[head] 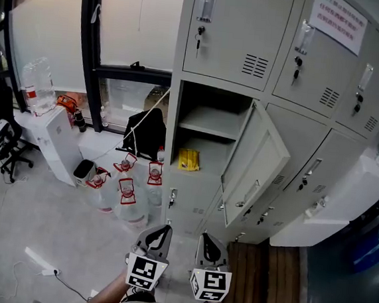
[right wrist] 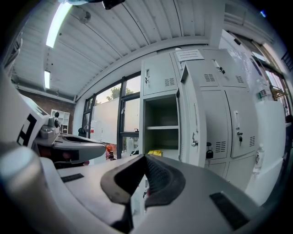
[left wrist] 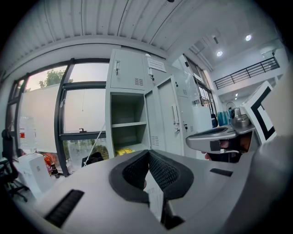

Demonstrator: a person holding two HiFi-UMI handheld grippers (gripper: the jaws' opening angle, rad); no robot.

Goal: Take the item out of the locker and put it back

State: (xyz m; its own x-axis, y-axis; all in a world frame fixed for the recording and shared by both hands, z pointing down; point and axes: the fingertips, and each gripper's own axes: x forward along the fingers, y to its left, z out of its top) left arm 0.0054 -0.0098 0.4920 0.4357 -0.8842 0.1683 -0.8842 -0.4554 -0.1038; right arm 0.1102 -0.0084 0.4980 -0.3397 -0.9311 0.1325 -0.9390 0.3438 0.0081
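The left hand-held gripper (head: pixel 164 230) and right hand-held gripper (head: pixel 206 238) were closed and empty, facing the open locker (head: pixel 209 104) holding a yellow item (head: pixel 189 159).

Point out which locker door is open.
The leftmost column's middle door, swung outward, exposing the yellow item inside; all other doors are shut.

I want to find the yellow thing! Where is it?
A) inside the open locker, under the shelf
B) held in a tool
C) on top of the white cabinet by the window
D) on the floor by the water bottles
A: the yellow item lies on the bottom of the open locker compartment, below its shelf.
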